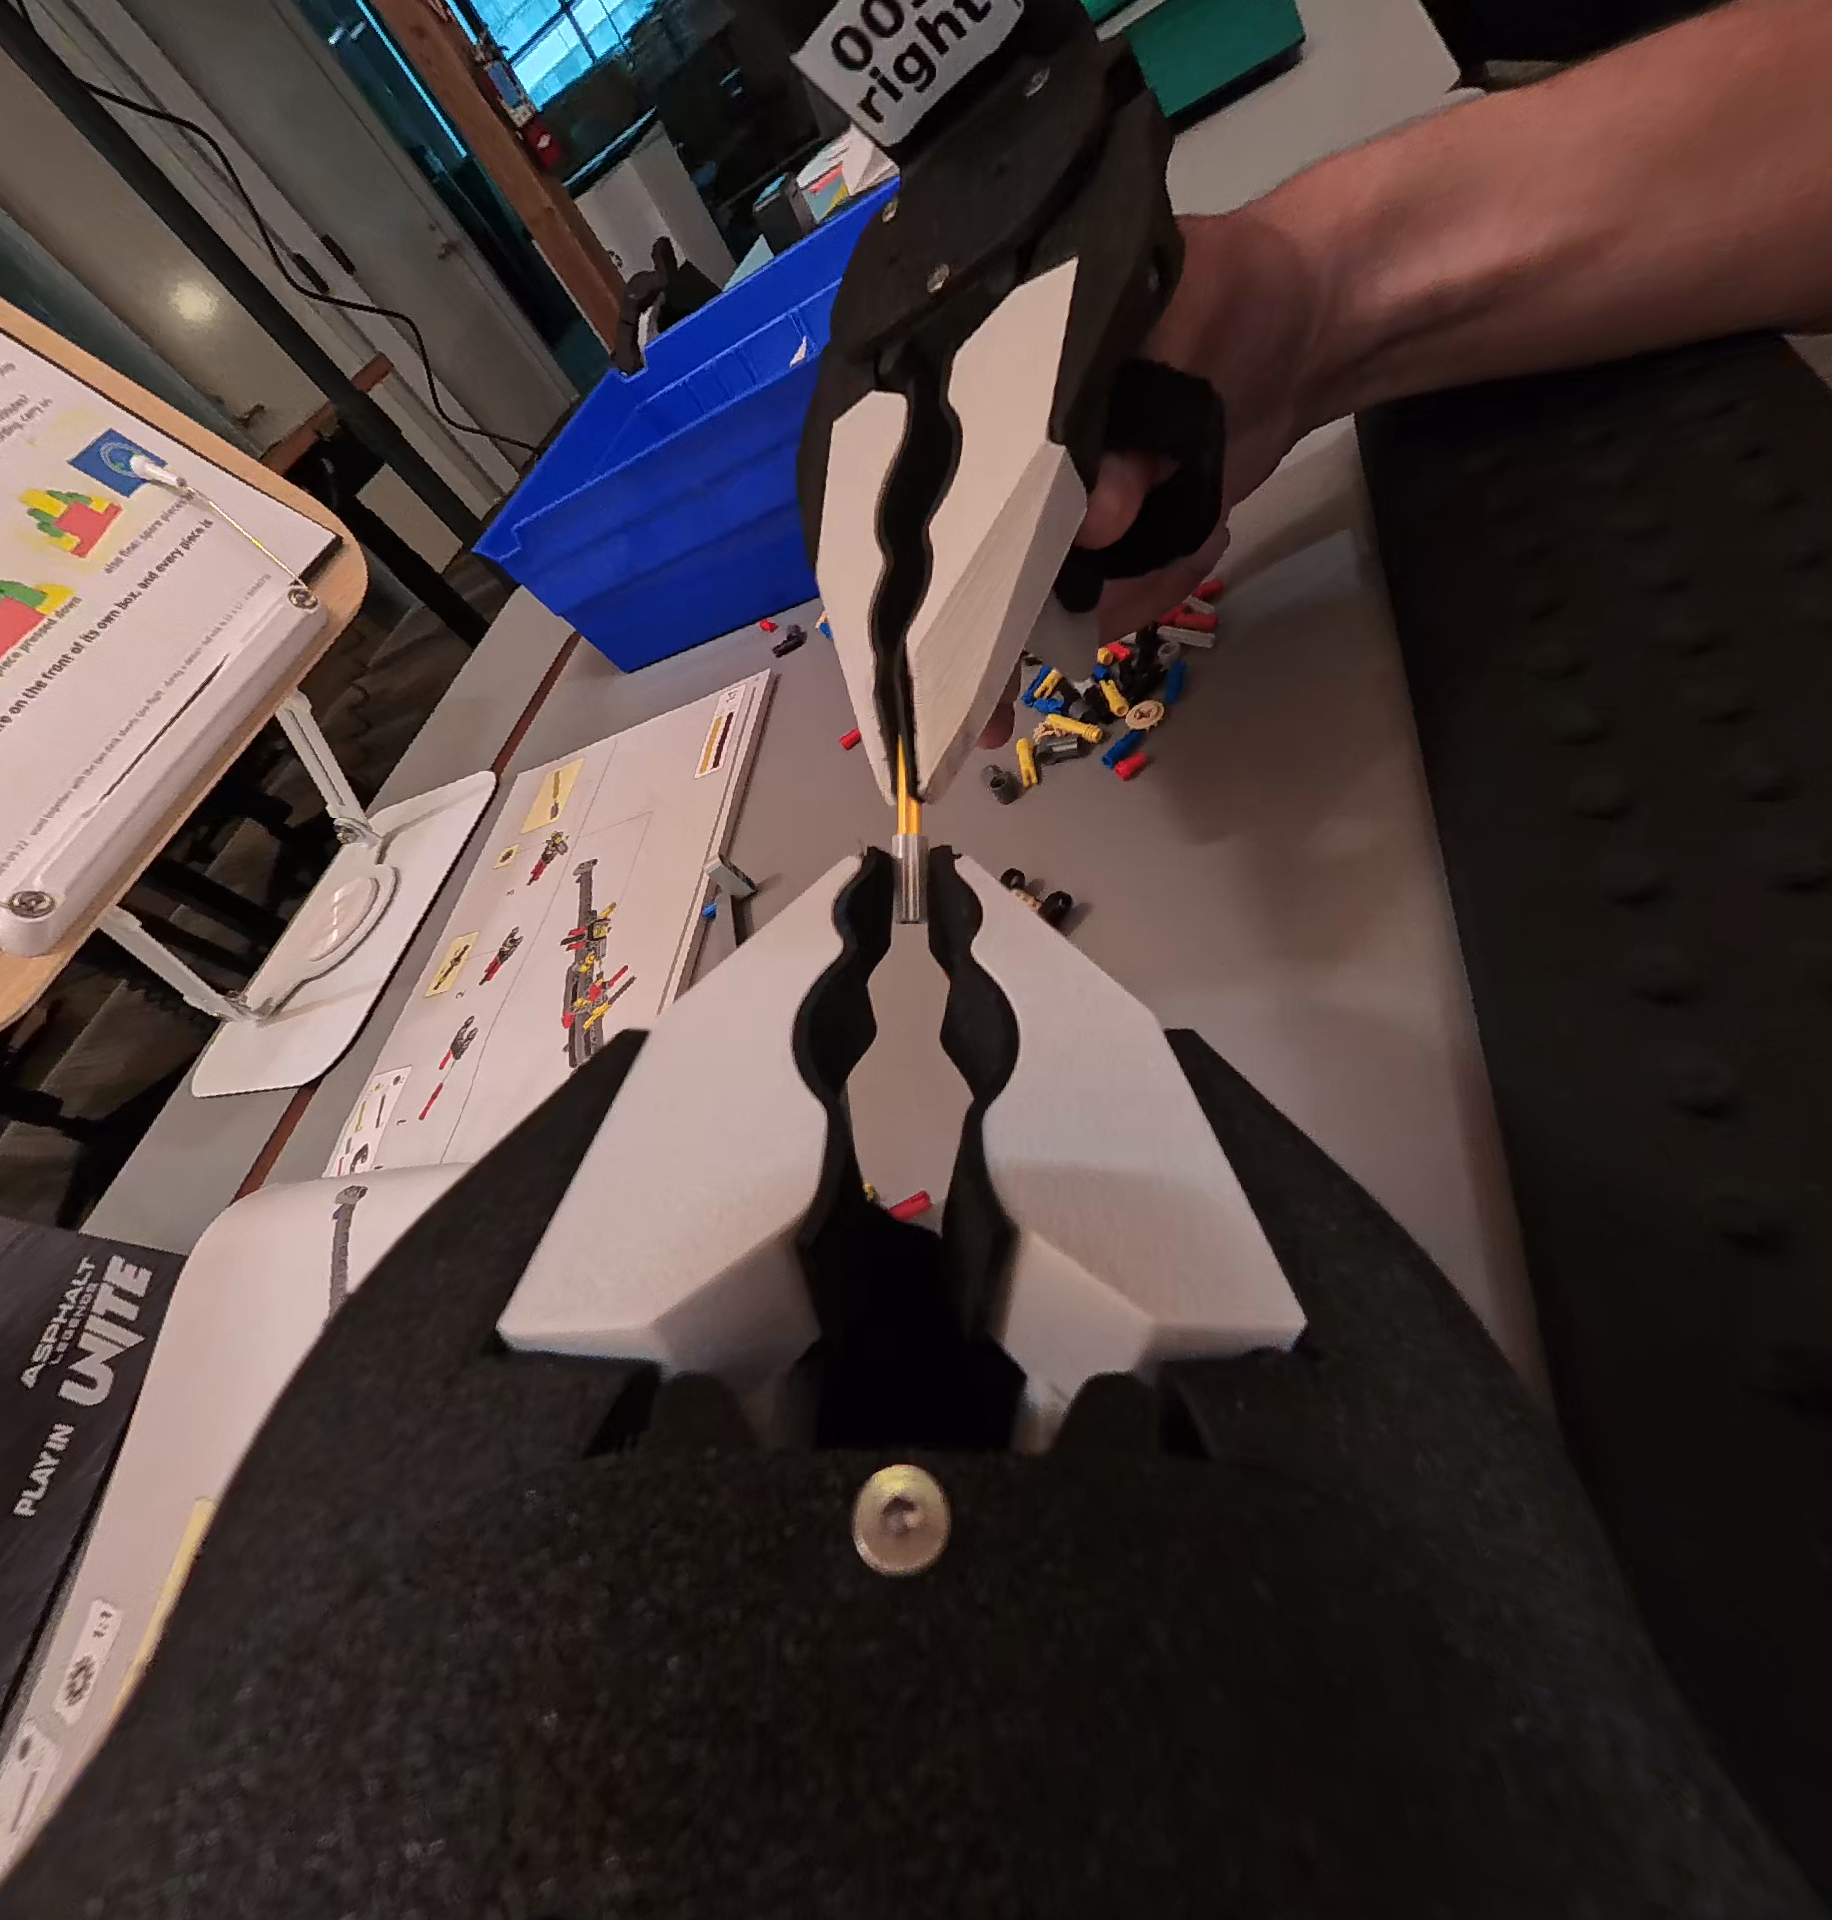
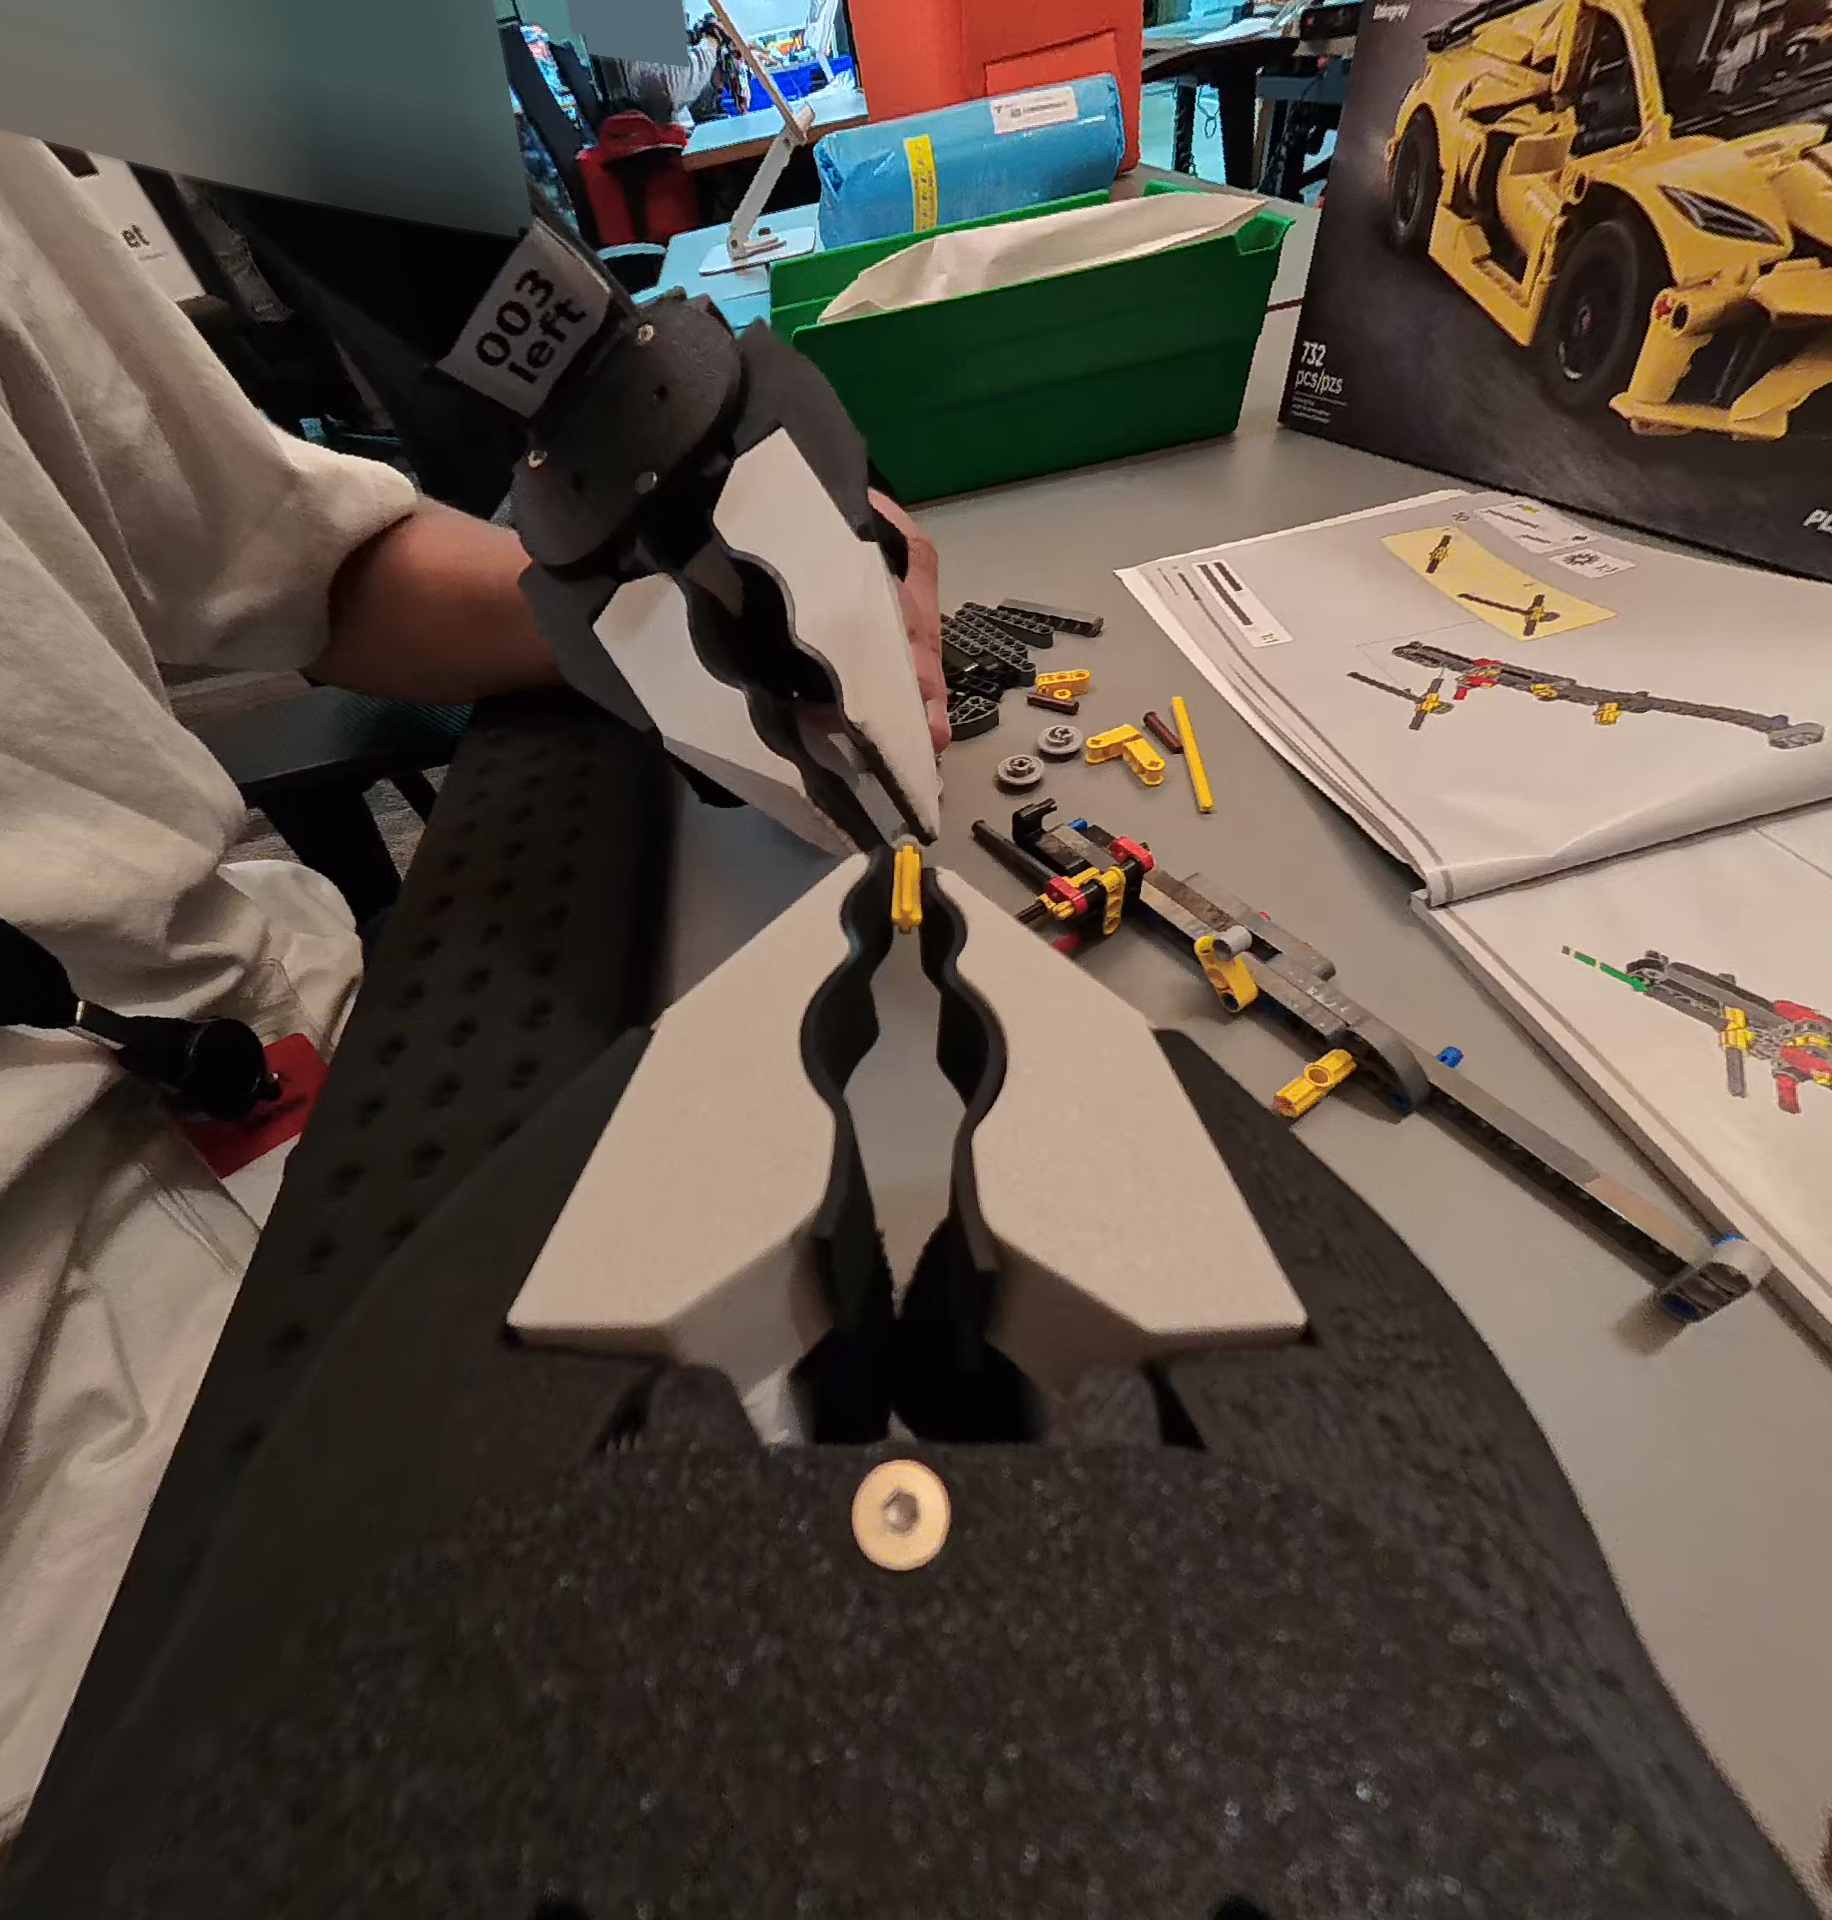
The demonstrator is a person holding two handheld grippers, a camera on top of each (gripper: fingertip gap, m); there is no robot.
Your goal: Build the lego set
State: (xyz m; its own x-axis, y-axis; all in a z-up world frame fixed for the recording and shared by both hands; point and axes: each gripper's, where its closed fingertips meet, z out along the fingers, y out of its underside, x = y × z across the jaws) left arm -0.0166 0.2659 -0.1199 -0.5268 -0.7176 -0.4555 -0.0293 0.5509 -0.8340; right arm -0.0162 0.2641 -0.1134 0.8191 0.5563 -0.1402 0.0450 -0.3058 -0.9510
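1. A grey sleeve (image 1: 908, 881) is pinched at the tips of the left gripper (image 1: 907, 862).
2. A yellow axle (image 2: 906, 886) is clamped in the right gripper (image 2: 904, 883), its end meeting the sleeve above the grey table (image 1: 1255, 935).
3. A partly built beam assembly (image 2: 1234, 956) is seen beside open instruction pages (image 2: 1514, 686).
4. Loose pieces (image 1: 1109, 686) are scattered before a blue bin (image 1: 683, 499).

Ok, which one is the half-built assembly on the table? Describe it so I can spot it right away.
Start at the open instruction booklet on the grey table. Just left of its near edge lies the half-built assembly, a long dark grey beam running diagonally towards the camera. Unlike the loose small parts beyond it, it is one joined piece, with red and yellow connectors clustered at its far end.
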